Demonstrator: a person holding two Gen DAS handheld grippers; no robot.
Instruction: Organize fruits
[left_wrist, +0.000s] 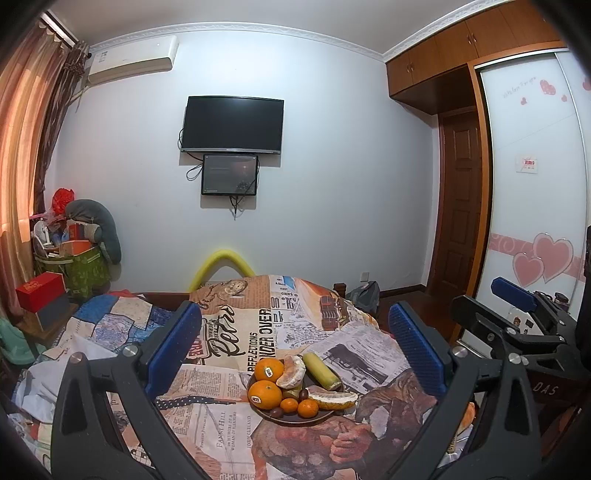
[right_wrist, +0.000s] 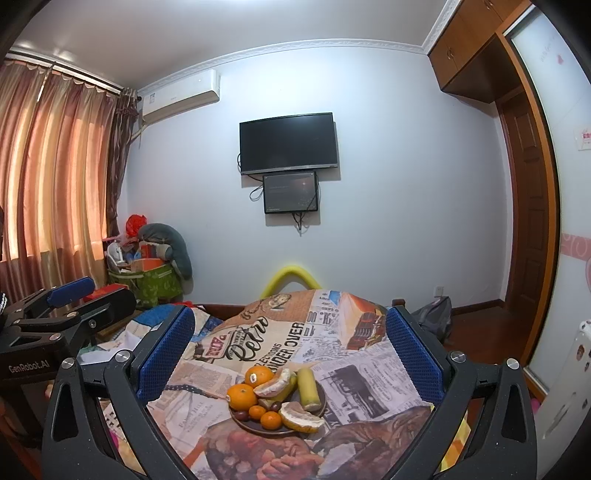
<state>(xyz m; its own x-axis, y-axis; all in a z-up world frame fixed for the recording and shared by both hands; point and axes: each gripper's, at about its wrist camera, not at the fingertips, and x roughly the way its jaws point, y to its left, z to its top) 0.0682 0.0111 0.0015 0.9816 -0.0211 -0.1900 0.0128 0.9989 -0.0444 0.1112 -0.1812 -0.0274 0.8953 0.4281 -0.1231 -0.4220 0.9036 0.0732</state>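
Note:
A dark round plate (left_wrist: 317, 418) (right_wrist: 248, 423) sits on a table under a newspaper-print cloth (left_wrist: 236, 332) (right_wrist: 258, 332). It holds two large oranges (left_wrist: 264, 394) (right_wrist: 242, 397), small tangerines (left_wrist: 307, 408) (right_wrist: 270, 420), peeled pomelo pieces (left_wrist: 332, 398) (right_wrist: 301, 417), a green-yellow cane piece (left_wrist: 321, 370) (right_wrist: 307, 384) and dark small fruits (left_wrist: 303, 394). My left gripper (left_wrist: 295, 345) is open and empty, above and before the plate. My right gripper (right_wrist: 290, 349) is open and empty, likewise. Each shows in the other's view, the right gripper (left_wrist: 517, 306) and the left gripper (right_wrist: 70, 295).
A bed with patchwork bedding (left_wrist: 110, 321) lies left of the table. A green bin of clutter (left_wrist: 85, 266) and a red box (left_wrist: 38, 291) stand at the far left. A TV (left_wrist: 234, 125) hangs on the far wall. A wardrobe (left_wrist: 535, 184) is at right.

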